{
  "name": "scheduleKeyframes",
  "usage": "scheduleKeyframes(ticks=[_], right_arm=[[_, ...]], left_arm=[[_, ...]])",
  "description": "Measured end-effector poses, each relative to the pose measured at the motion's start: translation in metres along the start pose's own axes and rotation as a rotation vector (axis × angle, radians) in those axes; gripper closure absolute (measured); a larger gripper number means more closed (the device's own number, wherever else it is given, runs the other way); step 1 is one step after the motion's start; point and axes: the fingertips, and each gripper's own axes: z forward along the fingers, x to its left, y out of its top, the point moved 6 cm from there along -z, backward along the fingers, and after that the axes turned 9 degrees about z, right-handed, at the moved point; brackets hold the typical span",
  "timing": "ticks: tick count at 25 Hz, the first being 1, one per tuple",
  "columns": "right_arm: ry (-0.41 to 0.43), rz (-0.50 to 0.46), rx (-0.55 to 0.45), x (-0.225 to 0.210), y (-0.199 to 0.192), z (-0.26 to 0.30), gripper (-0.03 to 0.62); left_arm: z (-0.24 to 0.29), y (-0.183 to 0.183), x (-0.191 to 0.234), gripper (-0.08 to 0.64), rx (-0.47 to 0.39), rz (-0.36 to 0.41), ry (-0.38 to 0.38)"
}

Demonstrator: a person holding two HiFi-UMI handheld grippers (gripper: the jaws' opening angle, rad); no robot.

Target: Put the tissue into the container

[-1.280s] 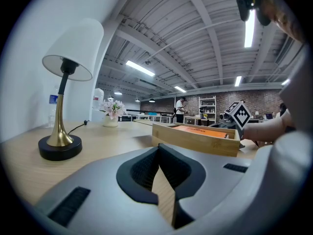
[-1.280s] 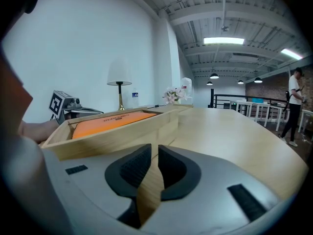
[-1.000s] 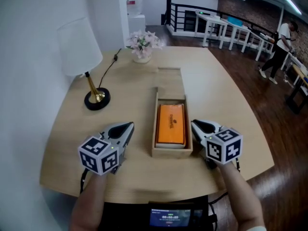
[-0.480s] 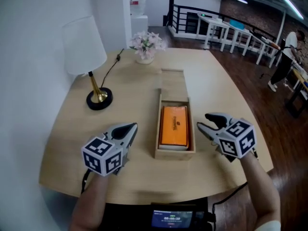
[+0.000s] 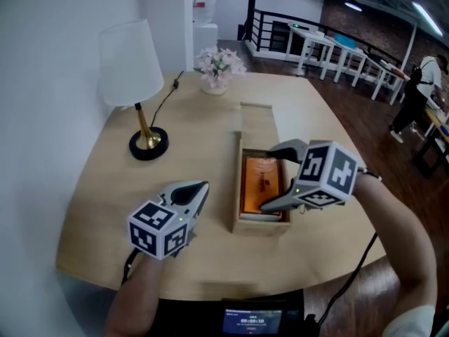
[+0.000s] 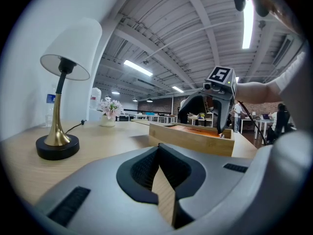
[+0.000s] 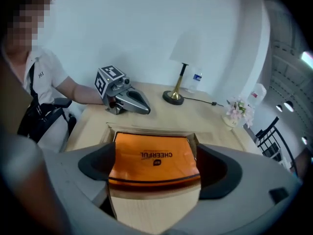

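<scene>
An orange tissue pack (image 5: 256, 184) (image 7: 154, 155) lies inside the open wooden container (image 5: 261, 225) (image 7: 146, 129) at the middle of the round table. My right gripper (image 5: 266, 180) (image 7: 155, 173) hangs over the container, turned sideways. Its jaws are opening wide and straddle the pack without pressing on it. To the left of the container, my left gripper (image 5: 202, 187) (image 6: 159, 153) rests low on the tabletop, shut and empty. The left gripper view shows the container's side wall (image 6: 190, 138) with the right gripper (image 6: 210, 106) above it.
A white-shaded lamp (image 5: 137, 65) with a brass stem and black base (image 5: 148, 144) stands at the back left, its cord running to the rear. A small flower vase (image 5: 219, 70) sits at the far edge. A flat wooden lid (image 5: 257, 118) lies just beyond the container.
My right gripper swung in from the container's right side to above it, turned sideways, and its jaws spread apart around the pack. The left gripper has barely moved.
</scene>
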Motion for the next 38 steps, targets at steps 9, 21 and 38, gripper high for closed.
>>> scheduleKeyframes(ticks=[9, 21, 38], right_arm=[[0.160, 0.072, 0.093, -0.001, 0.005, 0.013, 0.057], [0.117, 0.050, 0.085, 0.000, -0.009, 0.021, 0.057], [0.020, 0.697, -0.378, -0.013, -0.021, -0.041, 0.063]], left_arm=[[0.000, 0.001, -0.003, 0.554, -0.005, 0.007, -0.029], [0.001, 0.000, -0.002, 0.554, -0.004, 0.005, -0.028], [0.001, -0.001, -0.002, 0.554, -0.003, 0.005, -0.031]])
